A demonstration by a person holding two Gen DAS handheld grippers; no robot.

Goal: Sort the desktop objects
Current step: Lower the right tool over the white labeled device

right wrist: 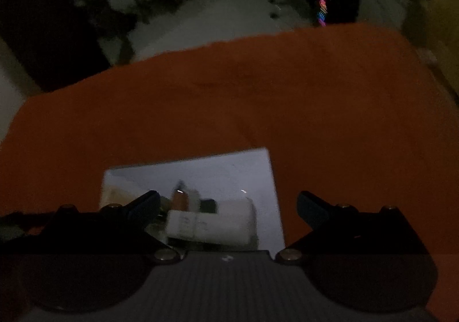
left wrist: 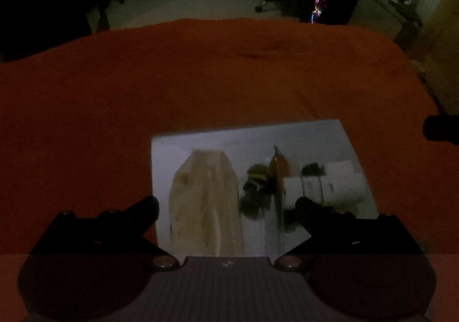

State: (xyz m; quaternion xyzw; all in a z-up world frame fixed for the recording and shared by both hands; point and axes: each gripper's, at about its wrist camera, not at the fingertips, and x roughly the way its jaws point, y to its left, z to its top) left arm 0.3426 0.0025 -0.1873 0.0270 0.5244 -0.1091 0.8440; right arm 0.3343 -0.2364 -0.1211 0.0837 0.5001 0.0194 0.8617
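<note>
white tray [left wrist: 315, 135] of desktop objects on an orange cloth [left wrist: 200, 78], dim light.
left wrist view: tray sits lower centre, holding a beige bag [left wrist: 203, 201], dark clutter [left wrist: 255, 190] and white boxes [left wrist: 330, 184]; left gripper [left wrist: 226, 207] is spread wide, empty, above it. right wrist view: blurred tray [right wrist: 258, 167] lower centre-left with a white box [right wrist: 212, 224]; right gripper [right wrist: 226, 201] spread wide, holding nothing.
</note>
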